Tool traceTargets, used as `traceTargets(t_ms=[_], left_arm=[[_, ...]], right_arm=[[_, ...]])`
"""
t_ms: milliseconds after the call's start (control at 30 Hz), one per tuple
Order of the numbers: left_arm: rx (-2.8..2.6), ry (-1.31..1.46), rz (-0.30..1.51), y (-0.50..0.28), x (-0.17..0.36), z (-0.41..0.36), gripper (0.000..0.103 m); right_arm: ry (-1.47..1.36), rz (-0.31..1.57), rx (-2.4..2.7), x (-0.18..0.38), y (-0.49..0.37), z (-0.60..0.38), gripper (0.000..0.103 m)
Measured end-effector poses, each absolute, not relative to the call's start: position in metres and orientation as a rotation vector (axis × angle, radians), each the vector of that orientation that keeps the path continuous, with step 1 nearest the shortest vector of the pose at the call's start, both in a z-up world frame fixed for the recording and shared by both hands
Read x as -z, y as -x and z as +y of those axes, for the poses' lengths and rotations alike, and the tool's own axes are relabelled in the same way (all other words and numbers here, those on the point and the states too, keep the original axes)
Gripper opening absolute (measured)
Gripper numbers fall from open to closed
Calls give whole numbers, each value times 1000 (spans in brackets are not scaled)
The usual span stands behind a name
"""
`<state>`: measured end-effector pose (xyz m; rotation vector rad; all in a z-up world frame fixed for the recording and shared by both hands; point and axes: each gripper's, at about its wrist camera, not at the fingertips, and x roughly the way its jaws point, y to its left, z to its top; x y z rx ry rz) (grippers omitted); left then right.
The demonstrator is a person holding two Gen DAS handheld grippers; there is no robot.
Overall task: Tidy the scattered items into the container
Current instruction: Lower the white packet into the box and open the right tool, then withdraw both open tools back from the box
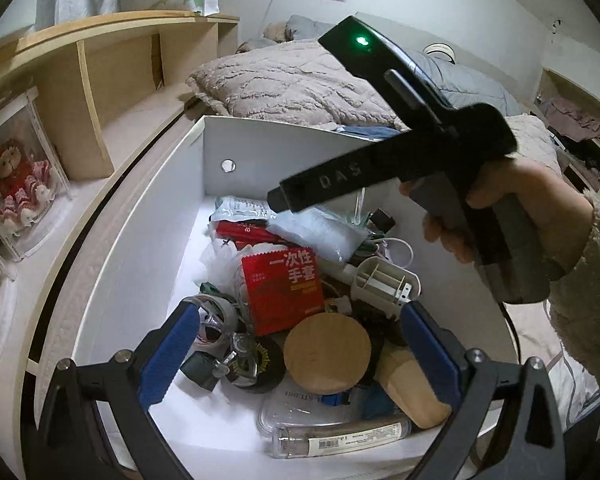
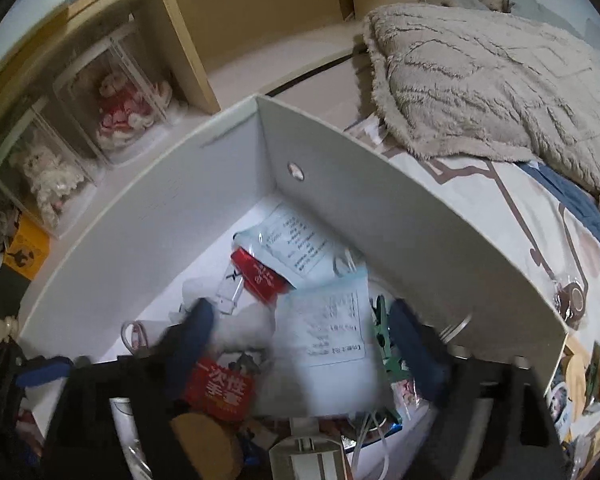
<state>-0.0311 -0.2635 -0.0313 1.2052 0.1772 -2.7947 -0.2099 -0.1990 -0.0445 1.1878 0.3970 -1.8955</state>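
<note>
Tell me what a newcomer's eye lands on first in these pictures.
First, the red packet with bold white Chinese lettering, lying mid-pile inside the white box. Next, the round wooden lid just in front of it, between the open fingers of the left gripper. Above the box, a hand holds the right gripper's black body.

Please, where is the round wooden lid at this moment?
In the left wrist view, the round wooden lid lies inside the white box, between the open left gripper fingers, just below the red glove packet.
</note>
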Motion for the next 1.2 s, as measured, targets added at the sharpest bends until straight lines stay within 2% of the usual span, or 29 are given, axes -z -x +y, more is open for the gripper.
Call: traceTargets(t_ms=[200, 300, 900, 1200], left_arm=[[2793, -1212, 169, 32, 33, -259, 101], [2803, -1204, 162, 32, 30, -256, 101], [2798, -1118, 151, 30, 17, -247, 101], [2797, -1083, 136, 29, 15, -244, 101]], right_arm=[[-1120, 397, 1935, 34, 200, -185, 92], [-1079, 367, 1950, 24, 194, -172, 100], [-843, 229, 2131, 0, 157, -70, 100], [-766, 219, 2172, -4, 133, -42, 102]])
